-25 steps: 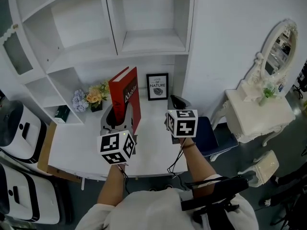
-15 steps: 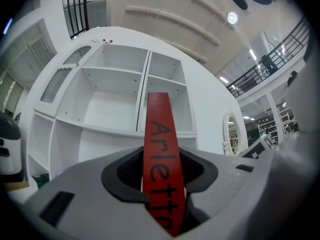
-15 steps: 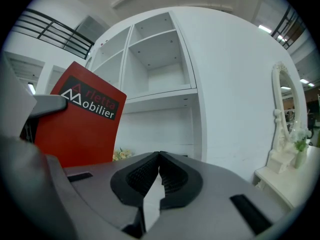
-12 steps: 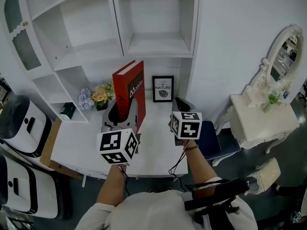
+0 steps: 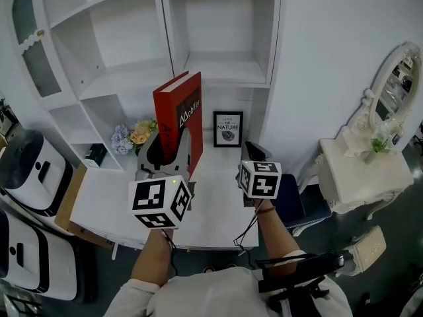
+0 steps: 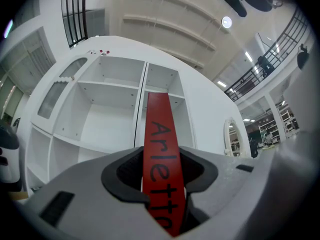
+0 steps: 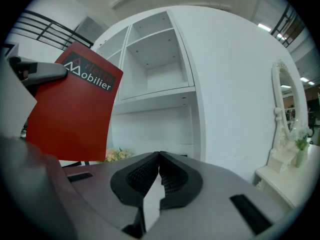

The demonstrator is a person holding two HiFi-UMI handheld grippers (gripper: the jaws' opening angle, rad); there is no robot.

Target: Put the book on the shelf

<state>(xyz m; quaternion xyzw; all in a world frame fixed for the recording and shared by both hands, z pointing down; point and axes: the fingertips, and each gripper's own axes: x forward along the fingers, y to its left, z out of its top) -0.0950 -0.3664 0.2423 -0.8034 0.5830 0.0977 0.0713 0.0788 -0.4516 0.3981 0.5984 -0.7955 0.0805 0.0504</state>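
Observation:
A red hardback book [image 5: 180, 117] stands upright in my left gripper [image 5: 163, 156], lifted above the white desk [image 5: 99, 200] in front of the white shelf unit [image 5: 221, 68]. In the left gripper view the red spine [image 6: 161, 154] runs up between the two dark pads, which press on it from both sides. In the right gripper view the red cover [image 7: 75, 109] fills the left side. My right gripper [image 5: 250, 153] hovers to the right of the book, its jaws closed tip to tip with nothing between them [image 7: 159, 156].
Against the back of the desk stand a small framed picture [image 5: 228, 129] and a bunch of flowers [image 5: 132, 136]. A white dressing table with an oval mirror [image 5: 386, 88] stands at the right. White cases [image 5: 26, 170] sit at the left.
The left gripper has raised the book, its top edge now nearer the middle shelf board. The right gripper has shifted a little right and stayed closed.

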